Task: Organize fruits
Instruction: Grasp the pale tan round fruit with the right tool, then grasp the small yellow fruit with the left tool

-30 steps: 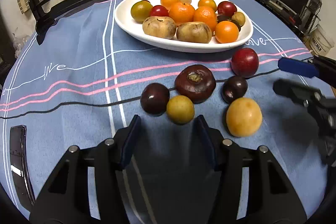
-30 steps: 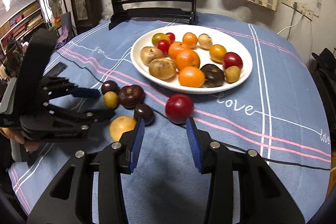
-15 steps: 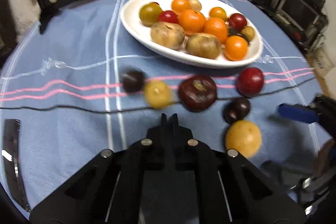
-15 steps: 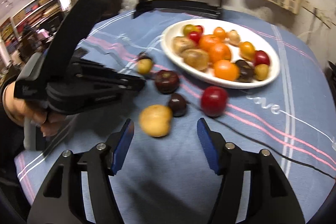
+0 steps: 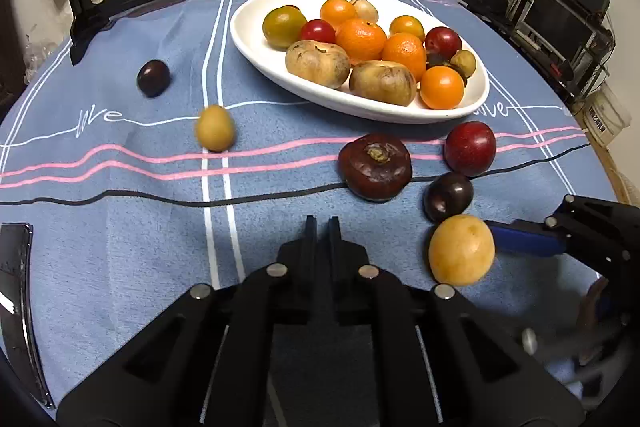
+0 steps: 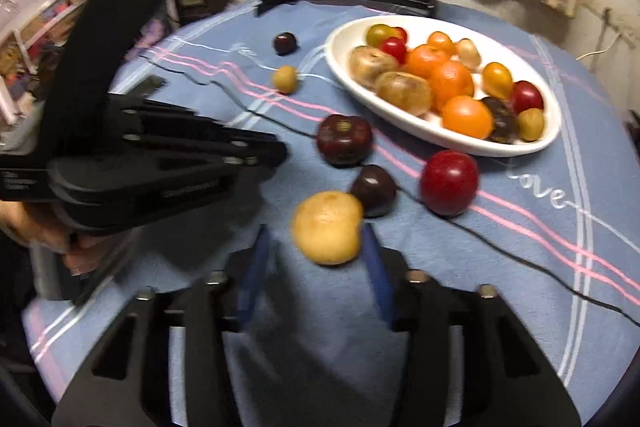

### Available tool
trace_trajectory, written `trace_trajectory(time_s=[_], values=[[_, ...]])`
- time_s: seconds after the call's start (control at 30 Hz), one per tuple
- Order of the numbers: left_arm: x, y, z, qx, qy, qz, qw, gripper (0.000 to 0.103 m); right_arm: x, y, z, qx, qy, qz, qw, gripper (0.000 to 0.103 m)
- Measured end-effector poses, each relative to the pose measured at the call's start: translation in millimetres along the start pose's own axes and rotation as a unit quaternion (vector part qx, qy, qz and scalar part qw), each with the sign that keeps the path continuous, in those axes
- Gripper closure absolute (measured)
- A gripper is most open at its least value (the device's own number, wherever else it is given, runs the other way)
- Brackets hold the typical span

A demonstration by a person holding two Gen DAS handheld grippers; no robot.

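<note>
Because the yellow fruit point(image 6: 328, 227) lay loose on the tabletop point(image 6: 480, 287) short of the plate point(image 6: 440, 139), the right hand-held gripper point(image 6: 316, 271) stood spread around it, while the left hand-held gripper point(image 5: 319, 227) was clenched, empty.

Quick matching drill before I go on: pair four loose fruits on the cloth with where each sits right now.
Things:
1. large yellow fruit
2. red plum
3. small yellow fruit
4. small dark plum

Places:
A. farthest left on the cloth, near the black stand
B. close beside the white plate, by its near right rim
C. between the open fingers of the right gripper
D. on the white vertical stripes, just above the pink lines

Pairs: 1-C, 2-B, 3-D, 4-A
</note>
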State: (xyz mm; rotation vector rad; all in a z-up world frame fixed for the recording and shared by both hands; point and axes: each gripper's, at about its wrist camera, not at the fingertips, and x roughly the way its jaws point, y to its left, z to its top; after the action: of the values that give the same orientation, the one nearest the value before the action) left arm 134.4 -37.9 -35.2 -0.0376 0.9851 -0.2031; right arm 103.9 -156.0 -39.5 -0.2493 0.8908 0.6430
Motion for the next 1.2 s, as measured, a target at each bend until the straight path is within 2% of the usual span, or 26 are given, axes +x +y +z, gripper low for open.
trace_trajectory(time_s=[0.07,0.13,0.17,0.2,0.23,0.3,0.47,0.53,0.6,0.7,0.83,0.87,1.03,1.2], values=[[-1,1,-1,-0.003,0.002,-0.006,1.0,0.092,2,-2,1,0.008,0.0,-0.006,1.0,0.068],[-2,2,0,-0.003,0.007,-0.018,0.9998,0.073,2,-1,1,0.009,0.002,-0.008,1.0,0.068],[-5,2,1,-0.003,0.011,-0.008,0.9999,0.024,1,-1,1,0.009,0.003,-0.005,1.0,0.068],[-8,4,3,-0.005,0.007,0.015,0.9999,0.002,0,-2,1,0.01,0.004,-0.003,1.0,0.068],[-18,6,4,-0.005,-0.025,0.038,0.9989,0.003,-2,-3,1,0.012,0.003,-0.002,1.0,0.068],[-36,13,7,0.012,-0.072,0.05,0.9961,0.003,-5,-5,2,0.015,0.0,-0.004,1.0,0.068],[-34,32,23,0.021,-0.075,0.092,0.9927,0.005,-11,-8,3,0.019,-0.009,-0.001,1.0,0.068],[-23,39,31,0.02,-0.067,0.098,0.9928,0.014,-15,-8,4,0.021,-0.015,-0.001,1.0,0.068],[-4,47,40,0.015,-0.048,0.089,0.9948,0.038,-19,-11,4,0.024,-0.02,0.001,1.0,0.068],[20,59,48,-0.007,-0.016,0.085,0.9962,0.055,-22,-18,4,0.033,-0.023,0.0,0.999,0.068],[30,61,55,-0.015,-0.025,0.082,0.9962,0.066,-22,-24,4,0.041,-0.022,0.0,0.999,0.068],[31,62,56,-0.016,-0.029,0.085,0.9958,0.077,-21,-24,3,0.043,-0.021,-0.001,0.999,0.068],[26,57,55,-0.015,-0.023,0.081,0.9964,0.079,-23,-27,3,0.048,-0.024,-0.003,0.999,0.068],[7,44,53,-0.01,-0.028,0.068,0.9973,0.079,-35,-41,7,0.073,-0.061,-0.029,0.995,0.068]])
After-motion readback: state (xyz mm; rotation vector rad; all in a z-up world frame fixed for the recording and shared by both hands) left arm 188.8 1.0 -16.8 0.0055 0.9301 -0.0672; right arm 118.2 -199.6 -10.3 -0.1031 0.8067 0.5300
